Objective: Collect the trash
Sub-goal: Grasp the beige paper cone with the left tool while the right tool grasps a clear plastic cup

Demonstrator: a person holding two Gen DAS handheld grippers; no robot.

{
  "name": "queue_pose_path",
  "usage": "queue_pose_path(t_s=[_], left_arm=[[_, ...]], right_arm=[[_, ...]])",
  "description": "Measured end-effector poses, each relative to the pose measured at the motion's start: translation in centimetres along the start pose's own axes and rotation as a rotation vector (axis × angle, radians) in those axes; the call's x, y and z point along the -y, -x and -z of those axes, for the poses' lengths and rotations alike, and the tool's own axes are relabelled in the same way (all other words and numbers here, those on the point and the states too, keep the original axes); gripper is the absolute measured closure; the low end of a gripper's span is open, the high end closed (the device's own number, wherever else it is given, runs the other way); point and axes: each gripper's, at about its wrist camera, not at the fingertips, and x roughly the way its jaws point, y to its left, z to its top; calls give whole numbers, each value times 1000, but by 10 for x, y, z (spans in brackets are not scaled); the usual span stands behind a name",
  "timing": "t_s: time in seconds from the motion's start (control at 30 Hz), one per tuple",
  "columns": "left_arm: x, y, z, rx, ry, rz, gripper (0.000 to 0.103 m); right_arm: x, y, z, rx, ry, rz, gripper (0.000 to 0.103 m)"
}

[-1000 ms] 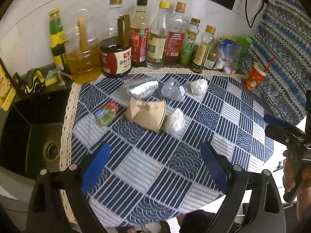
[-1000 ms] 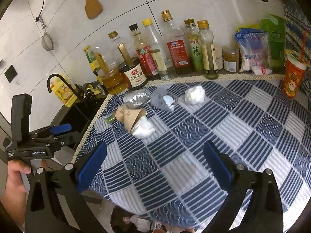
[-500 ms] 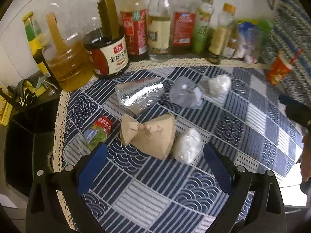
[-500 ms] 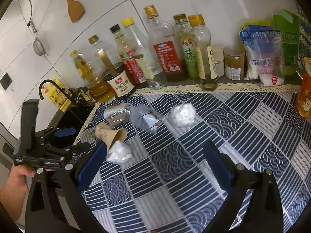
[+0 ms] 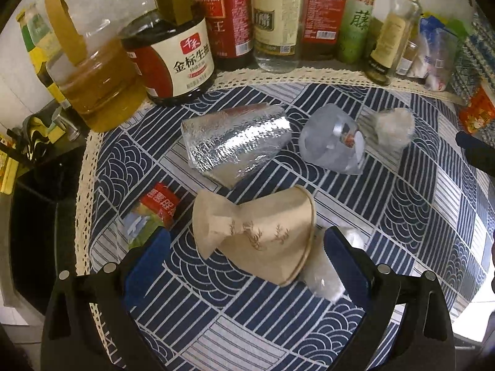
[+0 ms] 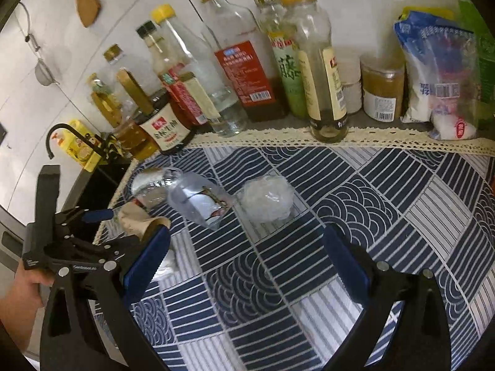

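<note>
Trash lies on a blue patterned cloth. A crushed brown paper cup (image 5: 256, 232) lies between the open jaws of my left gripper (image 5: 244, 256). A white plastic wad (image 5: 324, 272) lies by its right finger. A red-green wrapper (image 5: 151, 216), a silver foil bag (image 5: 238, 148), a clear plastic bag (image 5: 334, 145) and a white tissue ball (image 5: 396, 126) lie around. My right gripper (image 6: 244, 256) is open and empty, just short of the tissue ball (image 6: 267, 199) and the clear bag (image 6: 198, 199). The left gripper (image 6: 92, 235) shows at its left.
A row of sauce and oil bottles (image 5: 235, 15) stands along the back wall, with jars and packets (image 6: 439, 77) at the right. A dark sink (image 5: 34, 216) lies left of the cloth's lace edge. A red cup (image 5: 476, 111) stands at the far right.
Both grippers have moved forward toward the trash. The left gripper now has the paper cup between its open fingers; the right has come close to the tissue ball.
</note>
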Motion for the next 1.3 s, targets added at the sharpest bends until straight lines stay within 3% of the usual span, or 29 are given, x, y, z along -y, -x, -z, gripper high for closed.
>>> queue_pose_path(t_s=[0.43, 0.57, 0.9, 1.13, 1.3], left_arm=[[1, -20, -5, -36, 39, -3, 8], [1, -22, -6, -41, 40, 1, 24], [-1, -17, -11, -22, 75, 10, 26], [-2, -4, -12, 0, 92, 3, 26], [-3, 10, -11, 28, 105, -4, 26]], right_arm=[[9, -36, -11, -61, 6, 26, 5], [12, -48, -14, -74, 7, 23, 5], [19, -66, -21, -104, 2, 17, 11], [18, -75, -22, -125, 11, 11, 24], [17, -81, -21, -145, 17, 19, 38]])
